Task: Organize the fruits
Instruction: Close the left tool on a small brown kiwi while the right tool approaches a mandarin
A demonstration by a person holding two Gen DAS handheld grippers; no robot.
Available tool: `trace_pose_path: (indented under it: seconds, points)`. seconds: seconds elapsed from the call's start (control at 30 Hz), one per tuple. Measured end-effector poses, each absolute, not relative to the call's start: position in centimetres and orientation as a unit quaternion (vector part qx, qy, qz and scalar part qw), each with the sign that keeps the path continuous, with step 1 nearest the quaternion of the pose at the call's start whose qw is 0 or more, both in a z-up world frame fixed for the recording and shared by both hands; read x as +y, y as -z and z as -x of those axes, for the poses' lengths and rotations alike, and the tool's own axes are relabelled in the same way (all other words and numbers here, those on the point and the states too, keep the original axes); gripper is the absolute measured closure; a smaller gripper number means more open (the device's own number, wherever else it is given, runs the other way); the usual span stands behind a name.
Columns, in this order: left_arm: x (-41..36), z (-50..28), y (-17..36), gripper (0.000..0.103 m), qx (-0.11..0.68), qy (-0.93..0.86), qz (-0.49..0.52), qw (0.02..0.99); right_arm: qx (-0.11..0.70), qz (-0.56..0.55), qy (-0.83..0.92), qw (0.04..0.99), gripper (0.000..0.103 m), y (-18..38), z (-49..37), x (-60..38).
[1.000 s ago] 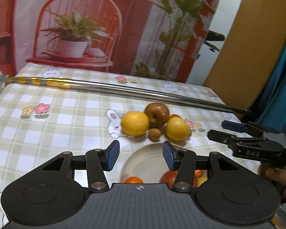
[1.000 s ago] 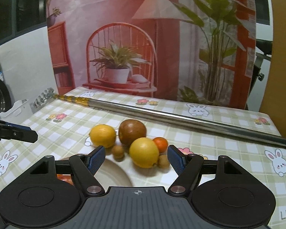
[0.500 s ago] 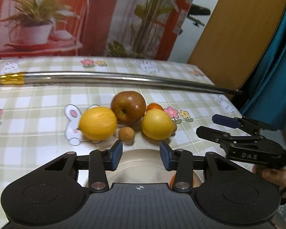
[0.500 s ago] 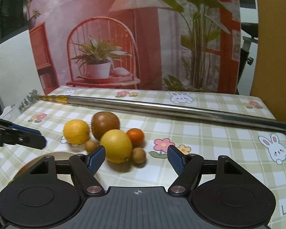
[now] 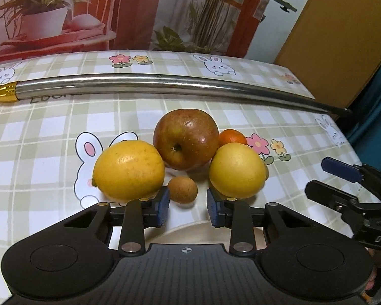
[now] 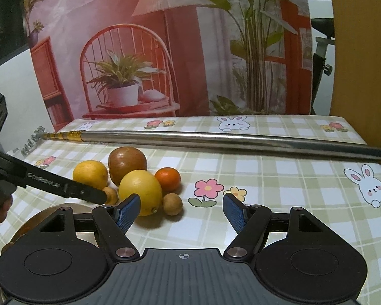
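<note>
The left gripper [image 5: 188, 209] has its fingers [image 5: 162, 207] drawn in narrow; they have just been closing, and the small brown fruit [image 5: 182, 189] sits just beyond the tips, lined up with the gap but not yet pressed by either pad. That fruit, a longan by the look of it, lies on the bench [image 5: 38, 132] between the left lemon [image 5: 128, 169] and the right lemon [image 5: 237, 170], in front of the apple [image 5: 186, 139]. A white plate [image 5: 190, 232] shows just under the fingers, near the fruit.

I'd judge the little fruit light, round and thin-shelled: stiff enough to hold, but easy to crack under a hard squeeze, and prone to roll or pop out forward. Best taken across its widest middle, pads low and level, with a soft close. The lemons crowd both sides, so the fingers may nudge them as they slip in.

The right gripper [image 6: 181, 211] hangs half open with nothing between its fingers, over the bench beside a second brown fruit [image 6: 173, 203] and the tangerine [image 6: 168, 179].
</note>
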State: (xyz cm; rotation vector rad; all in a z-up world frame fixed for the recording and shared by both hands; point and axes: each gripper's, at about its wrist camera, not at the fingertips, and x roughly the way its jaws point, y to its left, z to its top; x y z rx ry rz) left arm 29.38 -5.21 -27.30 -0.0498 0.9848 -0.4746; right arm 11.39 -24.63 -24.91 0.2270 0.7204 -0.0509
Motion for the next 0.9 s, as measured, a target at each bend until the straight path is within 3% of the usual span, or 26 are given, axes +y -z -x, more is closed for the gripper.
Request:
trace_pose_path:
  seconds: [0.9]
  points:
    - [-5.8, -27.8, 25.9, 0.074, 0.433, 0.236, -0.02, 0.87, 0.355, -0.143, 0.033, 0.923, 0.035, 25.9, -10.8, -25.3]
